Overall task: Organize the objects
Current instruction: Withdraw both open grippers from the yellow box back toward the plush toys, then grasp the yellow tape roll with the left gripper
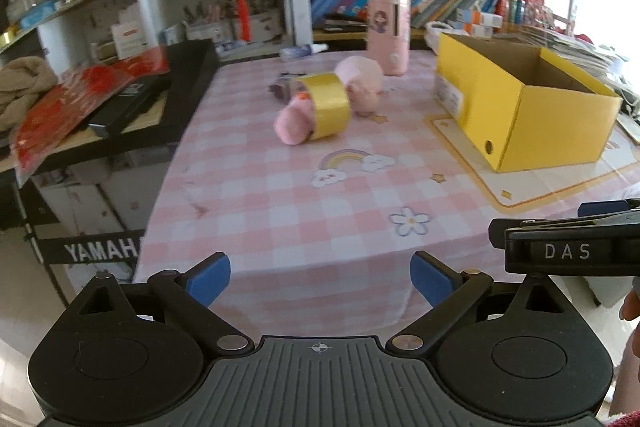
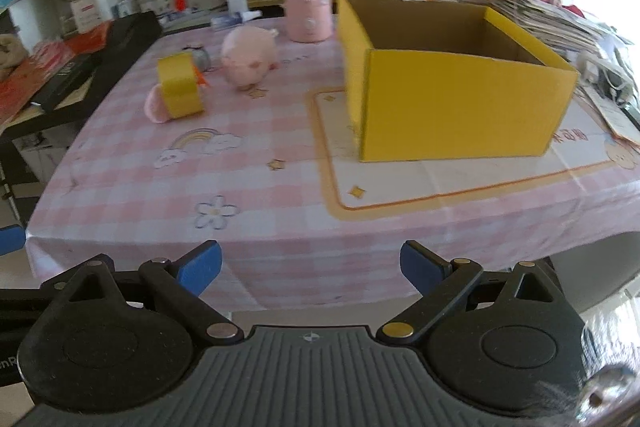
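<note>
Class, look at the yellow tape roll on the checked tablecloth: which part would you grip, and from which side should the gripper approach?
Probably grip the yellow tape roll across its two flat faces, coming from the near table edge. It stands on edge with its broad curved band facing the cameras, and a pink soft toy lies at its far left face, so the pad there needs care. Both the left gripper and right gripper are open.
</note>
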The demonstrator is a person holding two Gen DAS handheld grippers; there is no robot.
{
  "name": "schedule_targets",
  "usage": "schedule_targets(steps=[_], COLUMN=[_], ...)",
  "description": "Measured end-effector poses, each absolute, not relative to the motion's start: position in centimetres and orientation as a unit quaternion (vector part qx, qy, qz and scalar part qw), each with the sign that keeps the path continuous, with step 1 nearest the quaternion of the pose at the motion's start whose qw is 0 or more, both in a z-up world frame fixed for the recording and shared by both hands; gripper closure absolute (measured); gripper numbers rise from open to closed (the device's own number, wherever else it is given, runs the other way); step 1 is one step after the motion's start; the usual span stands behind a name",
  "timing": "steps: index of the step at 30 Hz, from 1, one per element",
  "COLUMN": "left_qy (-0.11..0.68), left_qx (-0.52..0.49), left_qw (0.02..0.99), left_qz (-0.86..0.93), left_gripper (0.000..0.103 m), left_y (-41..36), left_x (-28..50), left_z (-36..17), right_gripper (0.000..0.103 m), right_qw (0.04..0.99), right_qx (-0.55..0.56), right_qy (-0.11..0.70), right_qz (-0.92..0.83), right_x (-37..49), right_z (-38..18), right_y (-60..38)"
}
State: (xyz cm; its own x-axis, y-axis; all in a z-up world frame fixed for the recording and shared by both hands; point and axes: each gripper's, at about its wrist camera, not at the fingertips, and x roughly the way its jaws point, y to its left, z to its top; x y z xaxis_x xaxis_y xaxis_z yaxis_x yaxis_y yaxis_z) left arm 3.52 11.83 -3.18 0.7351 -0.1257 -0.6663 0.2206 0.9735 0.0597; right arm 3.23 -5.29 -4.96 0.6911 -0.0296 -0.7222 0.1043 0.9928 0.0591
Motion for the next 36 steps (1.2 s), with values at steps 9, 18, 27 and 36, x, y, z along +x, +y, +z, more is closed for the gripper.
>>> schedule_targets(steps=[9,18,27,36], left_qy=[0.338,0.331,0.344,0.338], left_qx=[0.061,0.054,0.049,0.050], left_qw=[0.936,0.938,0.935,0.938], left_qz=[-0.076,-0.085,-0.075,-0.063], left_gripper=[0.004,0.004,0.004,0.004], left_y=[14.0,14.6,14.5,13.6], left_x=[3.7,4.5,6.2,9.2], left_z=[-2.3,-1.9,-2.4,-2.1], right_gripper=[0.007,0.007,0.007,0.007], right_qw=[0.926,0.931,0.929,0.932], right_qx=[0.037,0.036,0.028,0.021], right_qy=[0.376,0.362,0.369,0.362], right_qz=[-0.013,-0.012,0.000,0.012], right_x=[4.0,4.9,6.5,10.2], right_z=[-4.0,-3.2,-3.4,-2.9], right_y=[-2.6,-1.8,-1.6,-2.1])
